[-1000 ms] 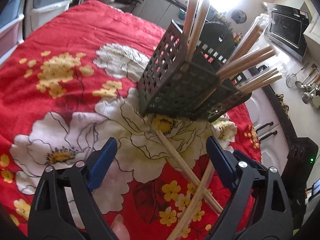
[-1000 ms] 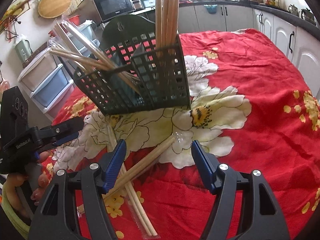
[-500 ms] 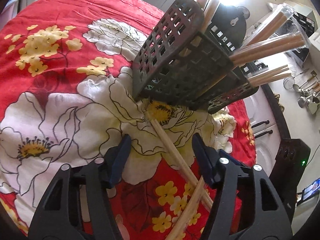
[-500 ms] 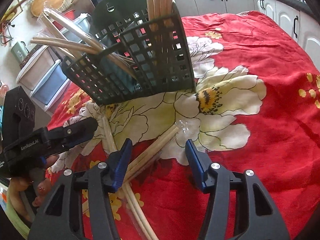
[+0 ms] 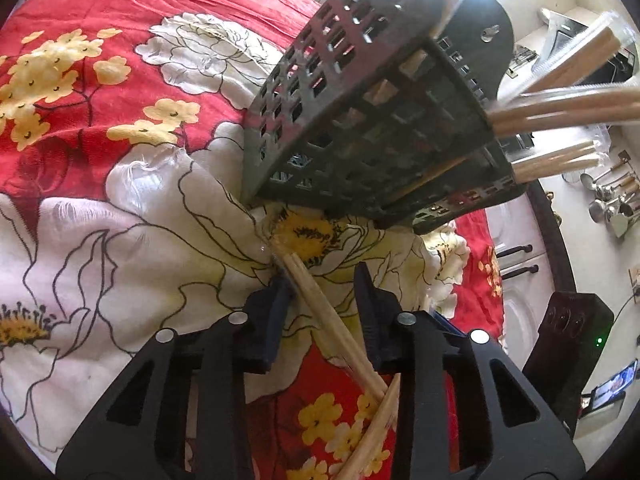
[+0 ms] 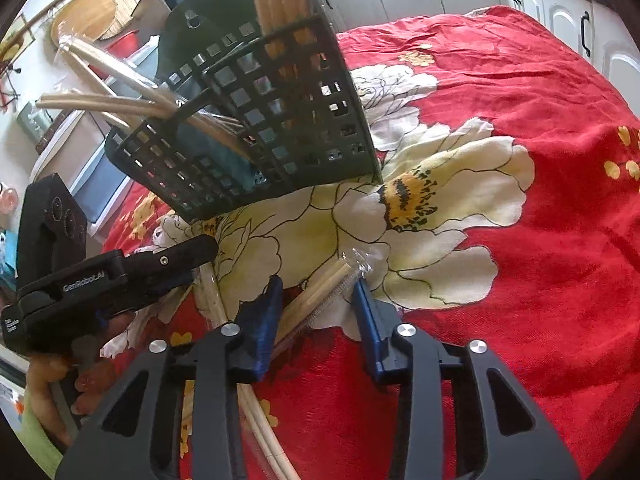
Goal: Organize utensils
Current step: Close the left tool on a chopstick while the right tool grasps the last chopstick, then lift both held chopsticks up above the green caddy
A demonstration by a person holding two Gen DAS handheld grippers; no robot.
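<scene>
A dark grid utensil basket [image 5: 360,132] [image 6: 276,136] stands on the red flowered cloth with several wrapped chopstick pairs in it. Two more wrapped pairs lie crossed on the cloth in front of it. My left gripper [image 5: 324,284] is low over the cloth, jaws partly closed around one pair [image 5: 320,304], not clamped. My right gripper [image 6: 318,286] is likewise partly closed around the other pair [image 6: 316,296], with gaps on both sides. The left gripper also shows in the right wrist view [image 6: 120,276].
The cloth [image 6: 520,200] covers a round table; its edge drops off toward white cabinets [image 5: 516,248] and storage drawers [image 6: 92,184]. Hanging ladles [image 5: 612,200] and a black device [image 5: 568,344] are beyond the table.
Both grippers moved down and forward toward the lying chopsticks, and both jaws narrowed from wide open to a small gap around a pair.
</scene>
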